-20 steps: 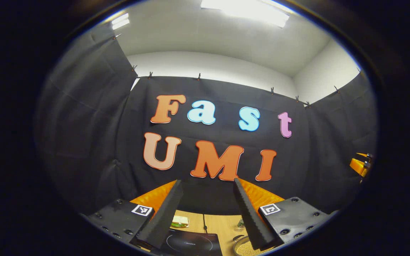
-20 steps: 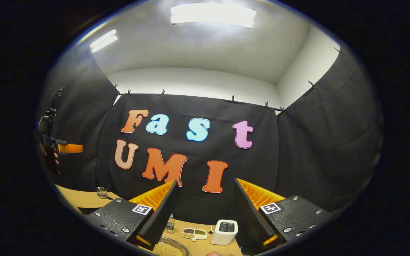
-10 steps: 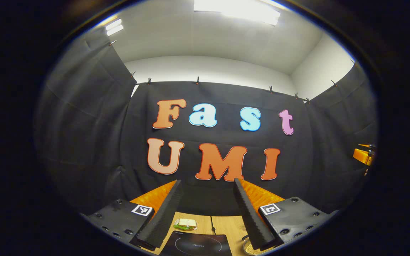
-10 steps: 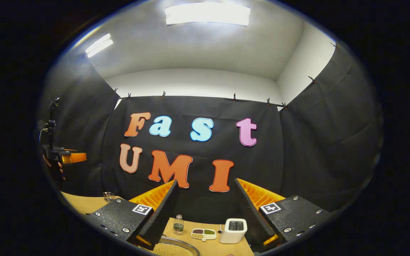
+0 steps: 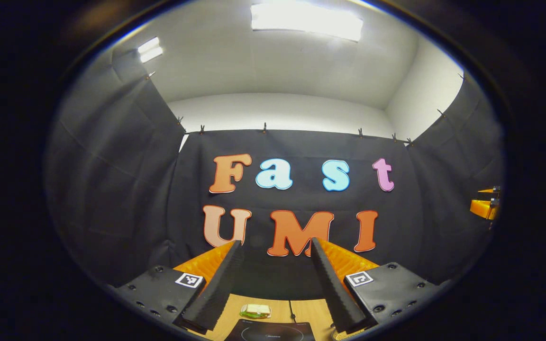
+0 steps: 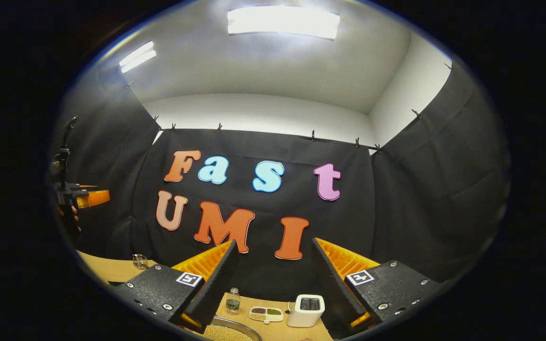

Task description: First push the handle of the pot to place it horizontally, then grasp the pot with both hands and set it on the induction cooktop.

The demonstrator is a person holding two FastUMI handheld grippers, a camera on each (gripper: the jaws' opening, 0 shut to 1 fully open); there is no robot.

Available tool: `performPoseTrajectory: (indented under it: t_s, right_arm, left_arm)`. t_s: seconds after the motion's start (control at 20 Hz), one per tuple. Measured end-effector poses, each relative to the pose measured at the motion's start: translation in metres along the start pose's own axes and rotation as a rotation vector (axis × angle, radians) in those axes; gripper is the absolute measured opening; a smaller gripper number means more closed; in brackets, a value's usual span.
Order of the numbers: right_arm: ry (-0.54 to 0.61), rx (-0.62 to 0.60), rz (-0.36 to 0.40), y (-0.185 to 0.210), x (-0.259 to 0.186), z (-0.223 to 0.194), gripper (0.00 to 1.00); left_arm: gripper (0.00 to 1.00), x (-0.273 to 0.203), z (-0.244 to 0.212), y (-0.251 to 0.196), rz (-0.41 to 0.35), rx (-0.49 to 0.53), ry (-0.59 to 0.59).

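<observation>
We hold both grippers high and level, aimed at the booth wall, with the desk only at the bottom of each view. Our left gripper has its fingers spread wide with nothing between them, and our right gripper is likewise open and empty. The pot sits low at the bottom edge of the right gripper view, just beneath that gripper's left finger, its rim showing and its inside full of pale grains; its handle is out of sight, so we cannot tell which way it points. The induction cooktop lies directly below our left gripper, with the pot just to its right. Behind the pot stand a small bottle, a divided dish and a white toaster. We judge that nothing of the task is done yet, so we should tip both grippers downward first, find the handle, and push it with one finger in a slow sweep, keeping low so that the grains stay in and the toaster is not knocked.
</observation>
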State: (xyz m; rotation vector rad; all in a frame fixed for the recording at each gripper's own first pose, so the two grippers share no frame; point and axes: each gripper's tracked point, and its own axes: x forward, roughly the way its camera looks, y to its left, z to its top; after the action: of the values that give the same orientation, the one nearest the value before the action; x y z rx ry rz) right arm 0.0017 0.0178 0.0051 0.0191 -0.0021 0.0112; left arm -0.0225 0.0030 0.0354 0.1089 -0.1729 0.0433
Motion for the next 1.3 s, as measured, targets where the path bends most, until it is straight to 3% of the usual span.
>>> performPoseTrajectory:
  t_s: [0.2,1.3]
  right_arm:
    - [0.028,0.009,-0.007,-0.006,0.001,-0.009,0.95]
    - [0.284,0.097,0.068,0.025,-0.040,-0.086,0.95]
  left_arm:
    - [0.94,-0.001,0.004,0.006,0.034,0.006,-0.052]
    - [0.92,-0.019,-0.029,0.037,0.096,0.033,-0.006]
